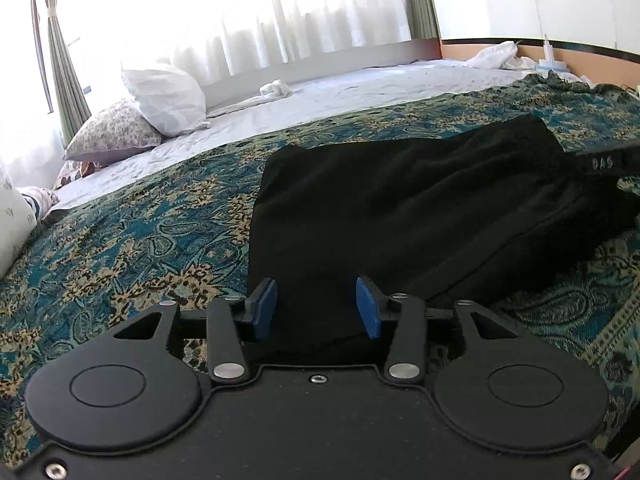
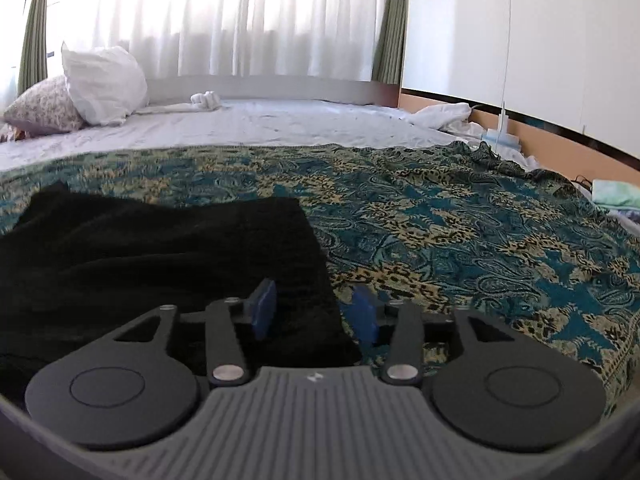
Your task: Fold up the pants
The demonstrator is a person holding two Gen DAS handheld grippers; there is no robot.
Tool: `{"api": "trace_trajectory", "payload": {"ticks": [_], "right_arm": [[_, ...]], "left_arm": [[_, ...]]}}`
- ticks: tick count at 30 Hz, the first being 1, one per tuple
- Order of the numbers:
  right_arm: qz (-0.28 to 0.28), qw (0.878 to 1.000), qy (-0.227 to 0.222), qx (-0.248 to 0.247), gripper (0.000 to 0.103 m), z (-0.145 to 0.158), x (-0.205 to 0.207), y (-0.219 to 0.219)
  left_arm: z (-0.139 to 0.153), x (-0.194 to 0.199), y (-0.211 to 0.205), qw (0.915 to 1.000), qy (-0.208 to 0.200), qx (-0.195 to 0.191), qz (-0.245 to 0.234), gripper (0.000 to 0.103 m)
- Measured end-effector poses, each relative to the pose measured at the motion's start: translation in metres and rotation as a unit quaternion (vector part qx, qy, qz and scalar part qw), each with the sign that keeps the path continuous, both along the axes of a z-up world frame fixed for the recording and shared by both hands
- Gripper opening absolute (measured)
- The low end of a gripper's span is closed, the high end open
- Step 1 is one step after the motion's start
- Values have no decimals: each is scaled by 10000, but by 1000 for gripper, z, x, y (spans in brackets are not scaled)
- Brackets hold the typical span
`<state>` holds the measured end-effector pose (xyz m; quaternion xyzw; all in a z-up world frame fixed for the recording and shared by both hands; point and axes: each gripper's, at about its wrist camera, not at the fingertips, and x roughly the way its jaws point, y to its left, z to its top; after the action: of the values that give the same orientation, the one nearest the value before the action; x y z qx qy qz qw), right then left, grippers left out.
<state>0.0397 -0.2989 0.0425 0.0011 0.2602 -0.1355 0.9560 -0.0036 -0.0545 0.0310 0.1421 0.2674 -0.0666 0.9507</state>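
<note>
We find this to be a bedroom in a home: a wide bed (image 2: 280, 124) under a white sheet fills both views, with a teal and tan paisley bedspread (image 2: 460, 220) laid over its near half. At the head we note a white pillow (image 1: 164, 98) leaning on a floral pillow (image 1: 114, 130), and behind the bed a window hung with sheer white curtains (image 2: 240, 16) flanked by green drapes (image 2: 390, 24). We also record rumpled white linen (image 2: 440, 114) against the wooden bed frame (image 2: 560, 144) along a plain white wall (image 2: 540, 32).
</note>
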Motion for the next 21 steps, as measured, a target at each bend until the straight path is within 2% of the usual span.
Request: {"api": "trace_trajectory", "payload": {"ticks": [2,5,9,11,15,19,21], "right_arm": [[3,9999,-141,75,71,7,-8,-2],[144,9986,-453,215,82,22,-17,0],[709,9938,-591,615,86,34,-18,13],[1036,9904,-540,743,86,31,-15,26],[1438,9876,-264,563,86,16,-4,58],[1618,9860,308,251,86,-13,8,81],[1610,9868,193,16,87,-18,7,89]], "left_arm": [[1,-3,1,10000,9,6,-26,44],[4,-7,3,9999,65,-36,-79,44],[8,-8,9,9992,261,-275,-107,44],[12,-7,15,9981,394,-455,-105,44],[20,-4,29,9952,600,-776,-41,44],[42,17,44,9932,579,-1003,66,42],[52,35,47,9918,578,-1137,116,37]]}}
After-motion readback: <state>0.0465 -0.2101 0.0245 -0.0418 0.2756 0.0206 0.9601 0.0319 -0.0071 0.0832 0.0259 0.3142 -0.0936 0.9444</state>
